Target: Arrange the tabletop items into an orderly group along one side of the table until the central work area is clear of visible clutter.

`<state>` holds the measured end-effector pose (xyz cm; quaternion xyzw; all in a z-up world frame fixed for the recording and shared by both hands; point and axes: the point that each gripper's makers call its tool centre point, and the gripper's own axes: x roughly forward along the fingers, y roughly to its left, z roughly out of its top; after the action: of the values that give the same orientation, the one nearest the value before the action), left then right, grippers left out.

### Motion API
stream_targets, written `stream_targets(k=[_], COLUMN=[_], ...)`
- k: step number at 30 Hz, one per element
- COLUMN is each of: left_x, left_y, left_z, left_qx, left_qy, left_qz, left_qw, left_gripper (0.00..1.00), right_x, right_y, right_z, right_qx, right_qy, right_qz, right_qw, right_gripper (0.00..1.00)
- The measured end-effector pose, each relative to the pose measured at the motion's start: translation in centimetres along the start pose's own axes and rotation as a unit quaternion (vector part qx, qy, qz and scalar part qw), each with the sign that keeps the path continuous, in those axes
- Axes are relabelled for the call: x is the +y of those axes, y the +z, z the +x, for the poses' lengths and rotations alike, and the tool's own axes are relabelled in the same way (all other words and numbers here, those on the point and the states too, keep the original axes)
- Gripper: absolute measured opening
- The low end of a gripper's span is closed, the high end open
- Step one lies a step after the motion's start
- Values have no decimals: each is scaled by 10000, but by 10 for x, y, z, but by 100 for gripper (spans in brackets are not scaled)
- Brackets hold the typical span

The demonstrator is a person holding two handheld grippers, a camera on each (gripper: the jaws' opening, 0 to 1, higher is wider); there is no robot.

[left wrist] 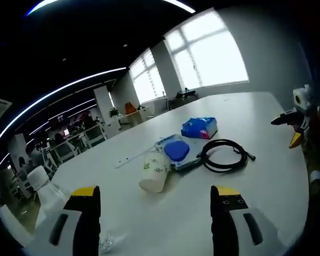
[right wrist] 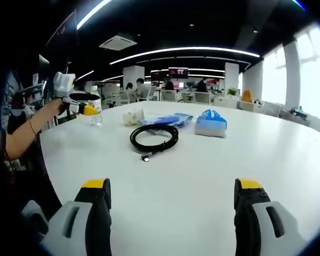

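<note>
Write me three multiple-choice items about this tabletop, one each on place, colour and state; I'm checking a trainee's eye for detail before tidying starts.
1. Where does the coiled black cable lie in the right gripper view?
A. On the white table, in front of the blue tissue pack and the other items
B. Inside the cup
C. On a chair

2. What colour are the jaw tips of the left hand-held gripper?
A. Red
B. Yellow
C. Green

3. How is the white paper cup positioned?
A. Upright
B. Stacked on the tissue pack
C. Tipped on its side

Answers: 1 A, the cable rests on bare tabletop nearest the camera; 2 B, both jaws end in yellow caps; 3 C, the left gripper view shows the cup's wall lying on the table.
</note>
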<state>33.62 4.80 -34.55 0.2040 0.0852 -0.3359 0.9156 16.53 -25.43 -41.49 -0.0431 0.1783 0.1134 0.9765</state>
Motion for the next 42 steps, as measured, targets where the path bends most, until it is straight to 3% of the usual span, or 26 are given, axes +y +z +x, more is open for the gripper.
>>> stream_targets(k=[42], left_x=[-2], left_y=[9], left_z=[22], left_qx=[150], left_qy=[-112], left_qz=[106], left_qw=[9998], left_gripper=[82], right_x=[-7], right_y=[13], right_z=[-5], right_qx=[-293], right_qy=[-31], right_qz=[156], right_qw=[9994], right_gripper=[93])
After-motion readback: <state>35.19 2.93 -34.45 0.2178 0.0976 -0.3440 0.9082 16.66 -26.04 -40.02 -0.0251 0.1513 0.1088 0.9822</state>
